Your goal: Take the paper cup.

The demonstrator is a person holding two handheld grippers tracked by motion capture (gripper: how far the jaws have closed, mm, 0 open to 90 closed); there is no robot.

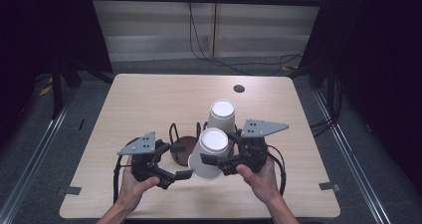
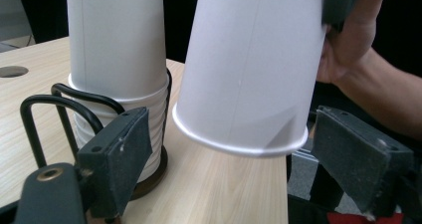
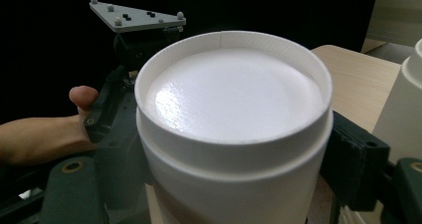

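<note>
The right gripper point(image 1: 217, 167) has its fingers pinching a white paper cup point(image 1: 210, 154), upside down with its base toward the camera and tilted, held clear of the worktop point(image 1: 144, 97) at about 6 o'clock from centre; in the left gripper view its rolled rim point(image 2: 239, 147) hangs above the wood, touching nothing. A second stack of inverted cups point(image 1: 221, 115) stands upright in a black wire holder point(image 1: 184, 145) just beyond, at about 12 o'clock from the held cup. The left gripper point(image 1: 180, 160) sits at 9 o'clock from the held cup, fingers point(image 2: 122, 154) spread wide and holding nothing (the cup's lower edge lies between them, not yet touched).

The step in hand looks like carrying this cup over to the holder, or passing it across; to do it well, I would keep the pinch light enough not to crush the thin wall, level the cup before lowering, and bring it down straight so the rim does not catch the wire loops; the left fingers should stay wide until the cup is steady.

Open room is generous toward 9 and 3 o'clock; the near edge of the worktop is close under both hands, so any drift should go forward, not back; the standing stack is near enough to be knocked.
</note>
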